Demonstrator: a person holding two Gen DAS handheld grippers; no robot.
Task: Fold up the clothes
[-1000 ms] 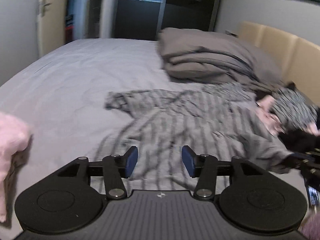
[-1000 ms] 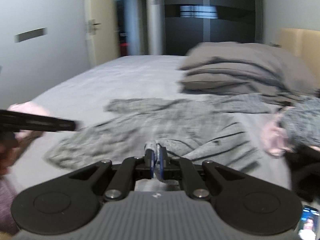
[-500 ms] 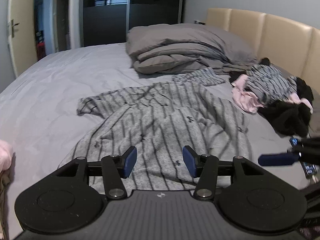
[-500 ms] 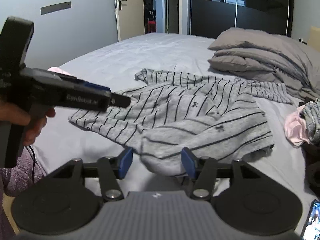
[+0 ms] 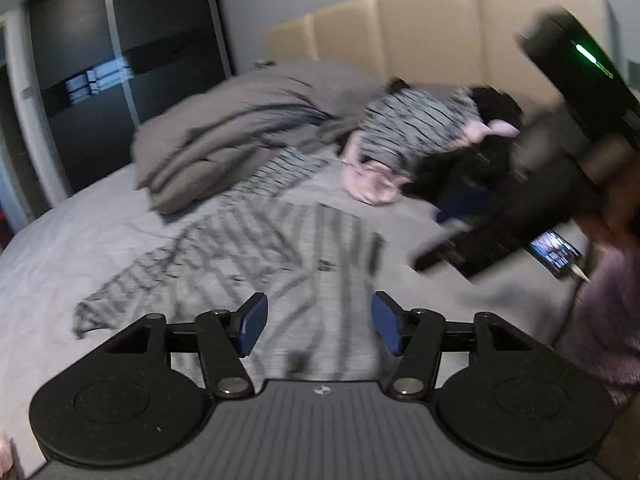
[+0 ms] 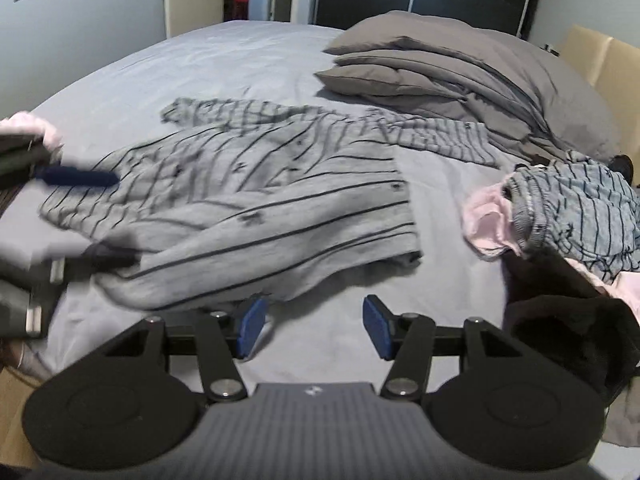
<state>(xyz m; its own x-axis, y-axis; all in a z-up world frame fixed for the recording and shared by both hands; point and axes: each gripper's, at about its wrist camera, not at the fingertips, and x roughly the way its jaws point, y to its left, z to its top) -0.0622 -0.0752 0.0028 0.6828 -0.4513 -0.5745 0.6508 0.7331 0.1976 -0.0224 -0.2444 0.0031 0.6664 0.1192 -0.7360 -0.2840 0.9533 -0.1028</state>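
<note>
A grey long-sleeved top with thin dark stripes [image 6: 280, 204] lies spread and partly folded over on the grey bed sheet [image 6: 224, 60]. My right gripper [image 6: 312, 326] hovers open just off the top's near hem, with nothing between its blue pads. At the top's left edge my left gripper [image 6: 124, 218] shows blurred, its fingers wide apart over the cloth. In the left wrist view the left gripper [image 5: 320, 328] is open above the striped top [image 5: 260, 248]. The right gripper [image 5: 442, 232] comes in blurred from the right there.
A folded grey duvet [image 6: 440, 76] lies at the back. A heap of clothes, striped [image 6: 580, 208], pink [image 6: 488, 220] and black [image 6: 560, 320], sits on the right. A lit phone [image 5: 554, 254] lies near the bed's edge. A beige headboard [image 5: 420, 28] stands behind.
My right gripper has opened and let go of the top's fold, then drawn back toward the near hem. The left gripper stayed open and swung right, toward the headboard.
</note>
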